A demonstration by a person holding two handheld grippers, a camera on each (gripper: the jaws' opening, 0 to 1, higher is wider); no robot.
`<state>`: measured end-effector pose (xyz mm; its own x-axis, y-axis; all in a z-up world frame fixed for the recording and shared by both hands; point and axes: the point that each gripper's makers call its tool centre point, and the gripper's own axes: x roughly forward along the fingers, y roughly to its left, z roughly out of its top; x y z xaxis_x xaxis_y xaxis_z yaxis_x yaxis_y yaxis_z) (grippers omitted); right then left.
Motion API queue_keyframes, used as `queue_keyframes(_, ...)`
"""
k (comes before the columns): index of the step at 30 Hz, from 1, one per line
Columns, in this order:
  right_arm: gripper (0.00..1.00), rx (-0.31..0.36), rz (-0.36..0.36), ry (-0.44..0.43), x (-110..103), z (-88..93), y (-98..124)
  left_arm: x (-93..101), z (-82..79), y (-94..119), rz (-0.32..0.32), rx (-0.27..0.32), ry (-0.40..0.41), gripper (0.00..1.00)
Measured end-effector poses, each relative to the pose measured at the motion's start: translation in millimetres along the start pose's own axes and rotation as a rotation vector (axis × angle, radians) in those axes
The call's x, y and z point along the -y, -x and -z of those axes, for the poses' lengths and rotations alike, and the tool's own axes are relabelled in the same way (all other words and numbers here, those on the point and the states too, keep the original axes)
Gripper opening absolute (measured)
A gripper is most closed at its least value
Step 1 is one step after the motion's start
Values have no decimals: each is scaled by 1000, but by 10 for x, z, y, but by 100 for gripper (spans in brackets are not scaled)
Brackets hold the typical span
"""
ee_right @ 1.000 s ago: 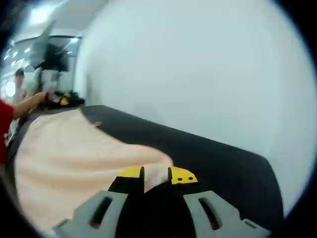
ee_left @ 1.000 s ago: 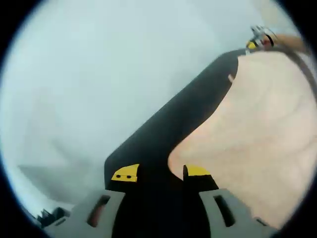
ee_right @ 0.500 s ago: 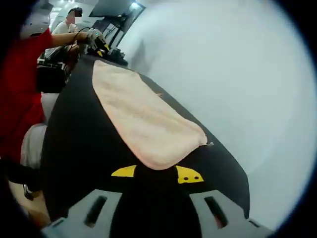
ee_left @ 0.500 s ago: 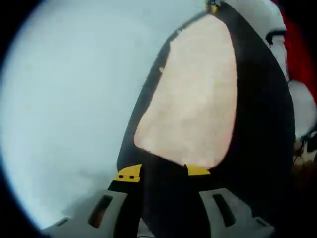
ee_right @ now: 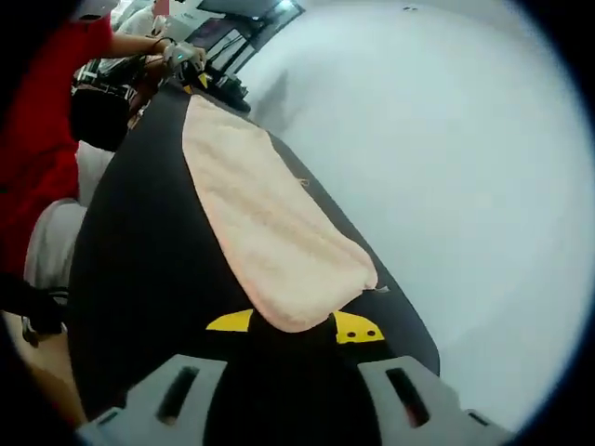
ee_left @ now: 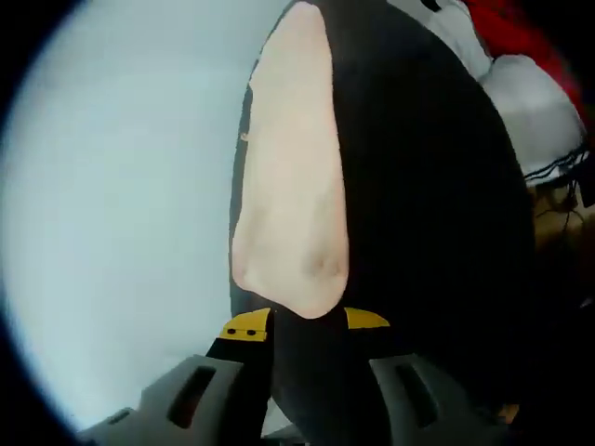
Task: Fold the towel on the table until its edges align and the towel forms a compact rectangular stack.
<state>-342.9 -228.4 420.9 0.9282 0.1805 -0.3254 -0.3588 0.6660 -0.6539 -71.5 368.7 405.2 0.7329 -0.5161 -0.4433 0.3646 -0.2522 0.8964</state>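
Since 1 s back the towel had gone from a loose, bunched spread w/ a corner up at the claws to one long narrow folded strip laid flat on the bench; both cameras had swung too, so part of that shift was just the hands turning. Left gripper view, near to far: left claw [ee_left: 306, 321] sat at the bottom, yellow tips apart at a medium gap, nothing pinched between them, w/ the rounded near end of the towel [ee_left: 288, 195] just beyond, reaching down to about tip level. Whether the tips touched the cloth, can't tell. Peach strip ran away from the claw along the black bench [ee_left: 418, 214], close to its edge on the pale-wall side, a small tag sticking out on that long edge. Far off at the top right: white cloth and a bit of red, blurred. Right gripper view, near to far: right claw [ee_right: 293, 325] also stood apart at a medium gap, gripping nothing, the other end of the towel [ee_right: 270, 232] lying between and just past its yellow tips. Strip looked flat, edges roughly lined up, a tag at the near corner. Further along the bench [ee_right: 139, 260], at the far end, a person in a red top [ee_right: 42, 139] stood beside it w/ an arm reaching over some dark gear. Pale wall beyond.
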Motion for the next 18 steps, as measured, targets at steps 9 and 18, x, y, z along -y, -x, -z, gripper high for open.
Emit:
queue_keyframes(9,22,24,-5,133,-100,-151,-70,139,-177,-94,-23,31,-158,13)
queue_keyframes(18,19,-81,-76,399,-222,-30,-181,124,-181,-36,-58,26,-50,1)
